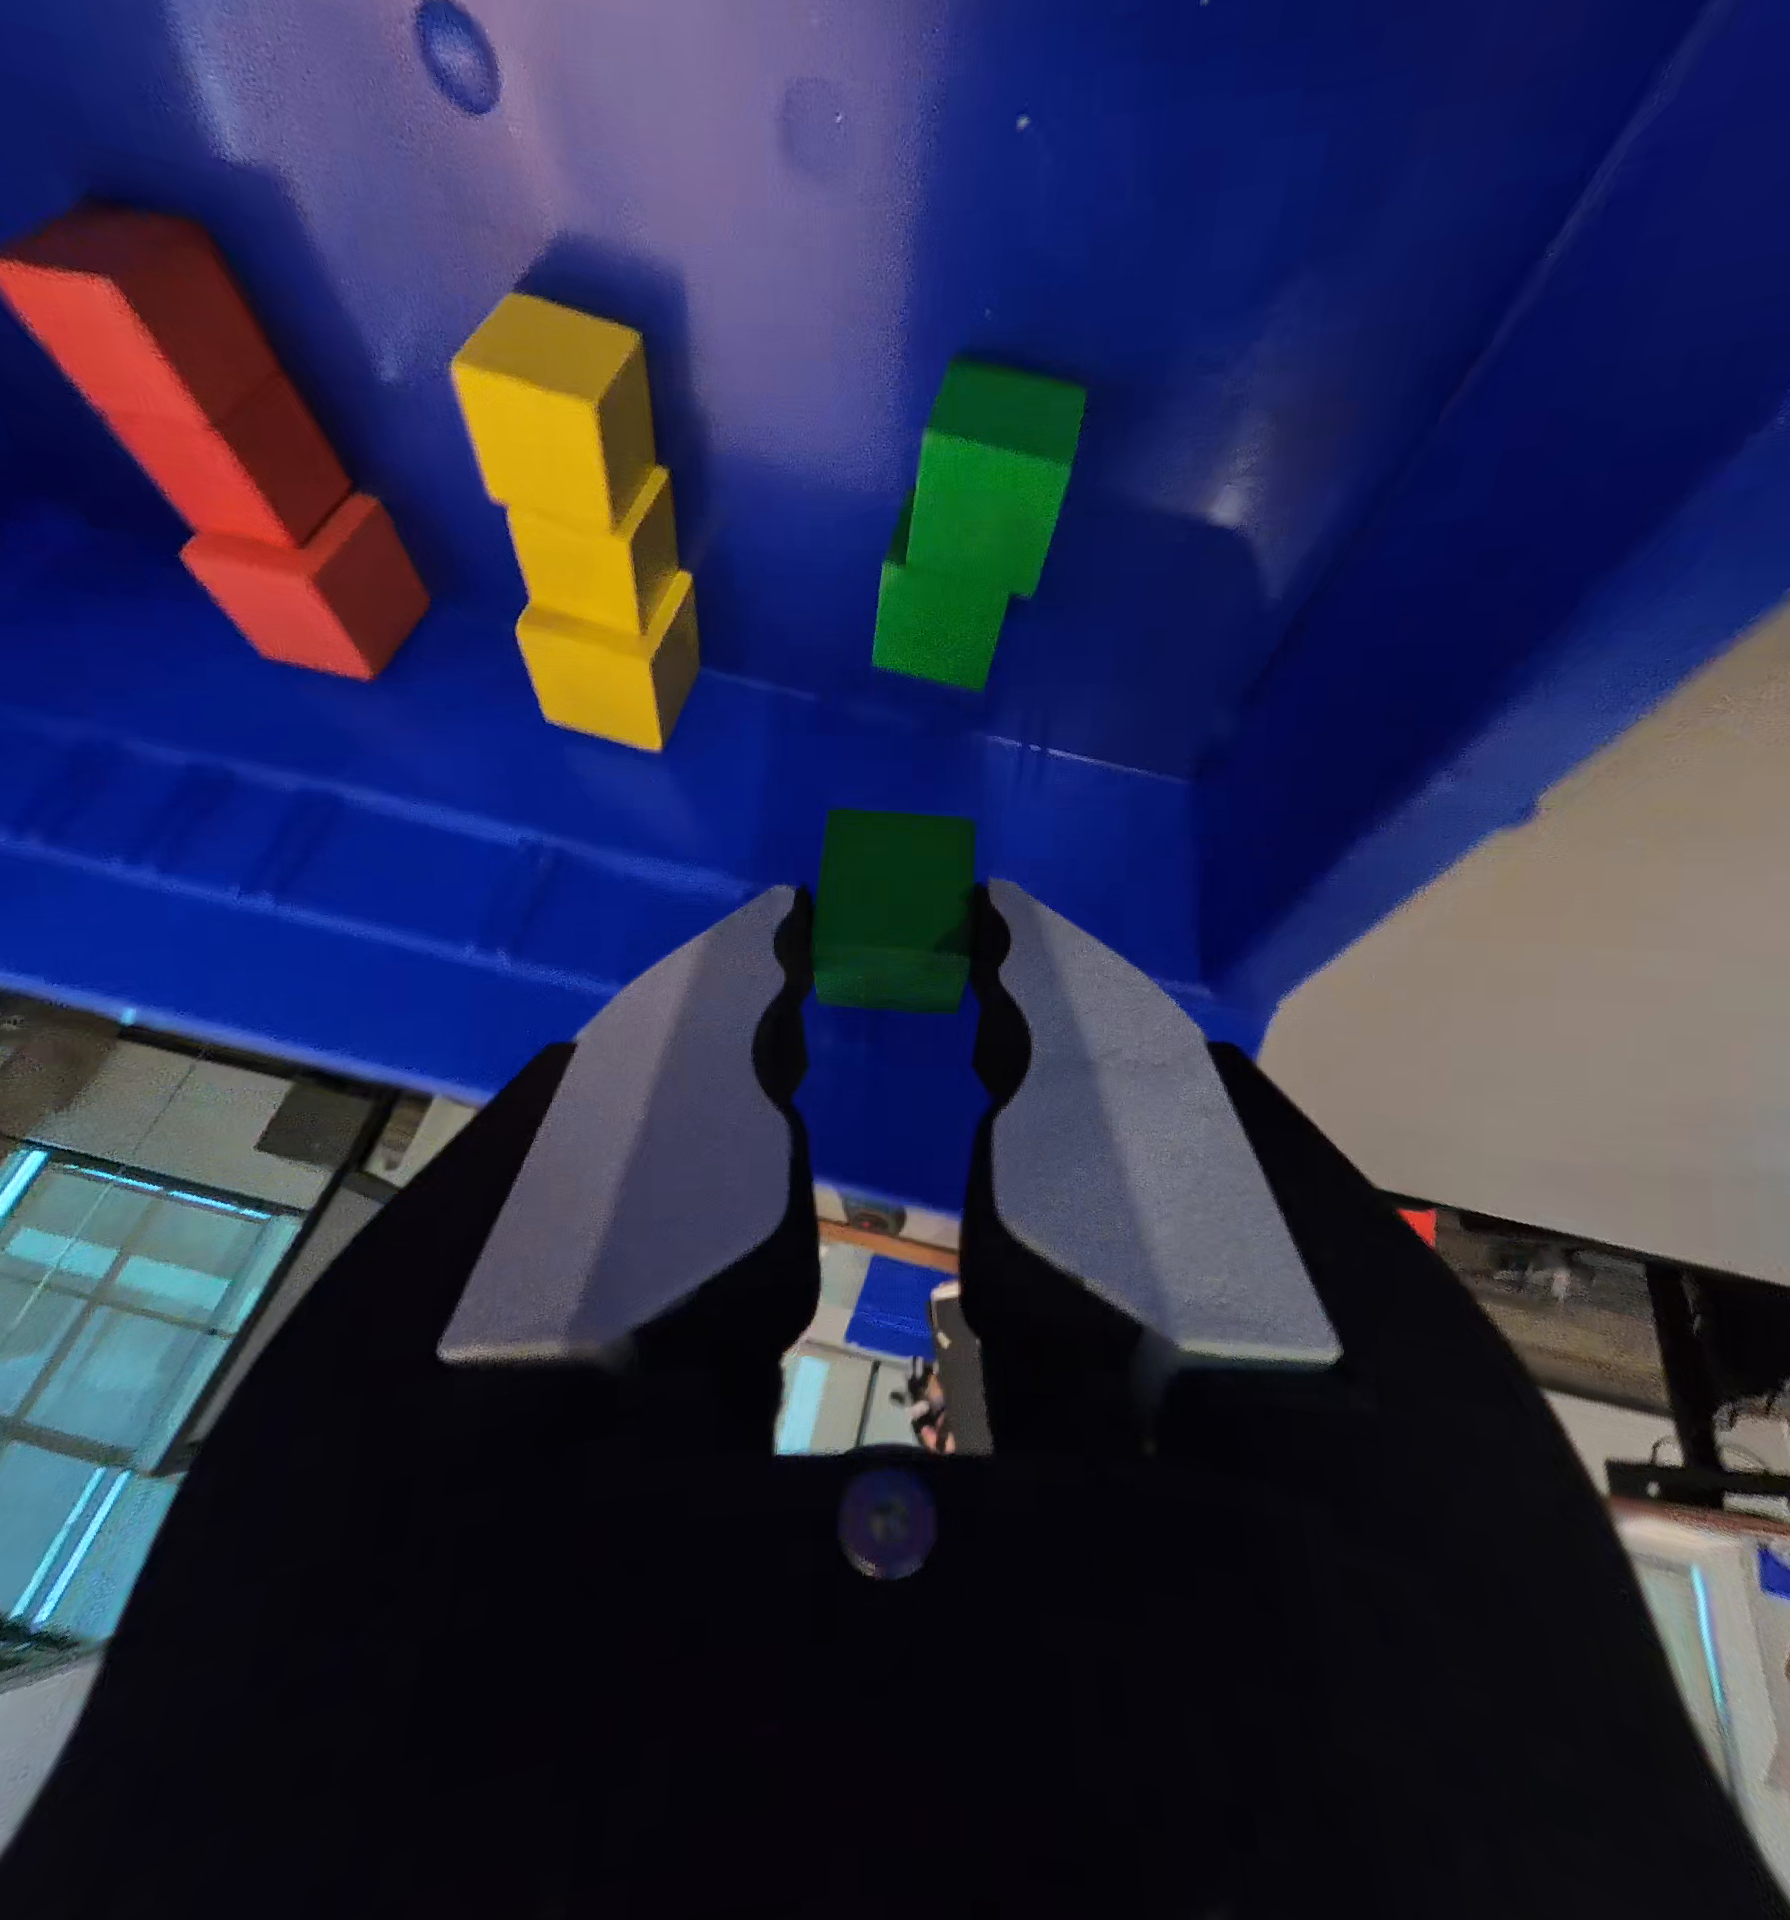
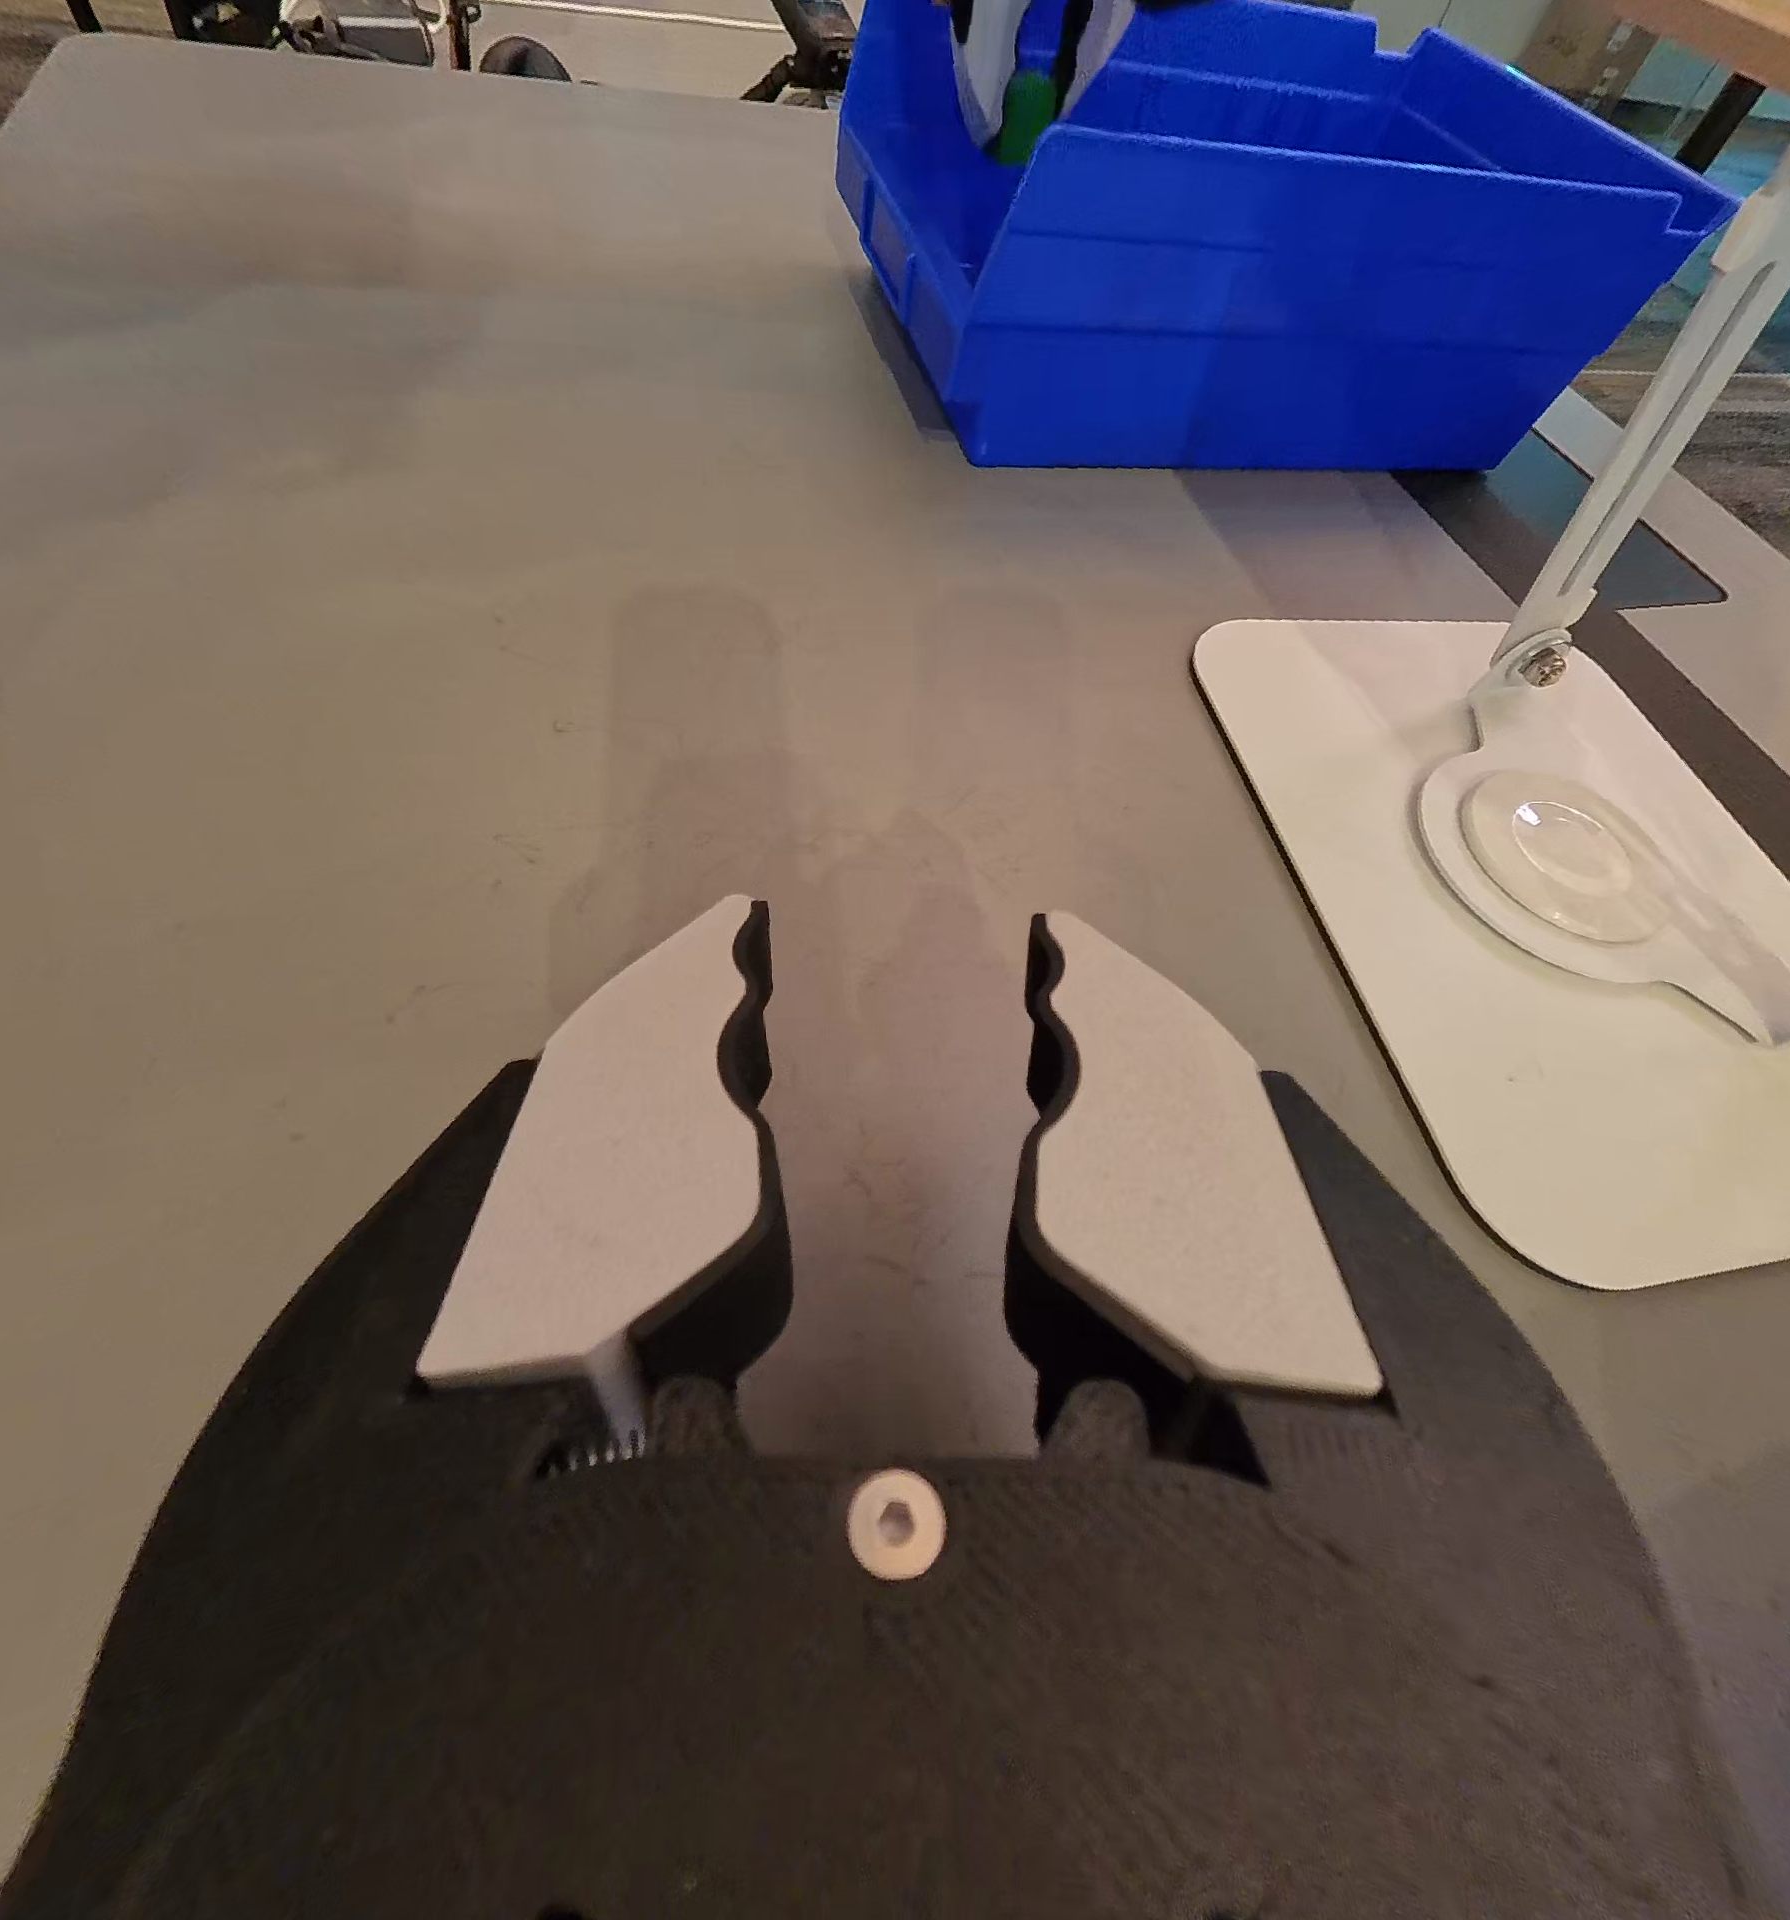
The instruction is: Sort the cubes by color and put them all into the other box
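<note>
Left gripper clenched on a small green wooden cube, its lower part hidden between the fingers, held above the rim of the blue plastic bin. On the bin floor: red row, yellow row, green pair, each running rim to back, edges blurred. Right gripper released, empty, over grey table, well short of the bin
</note>
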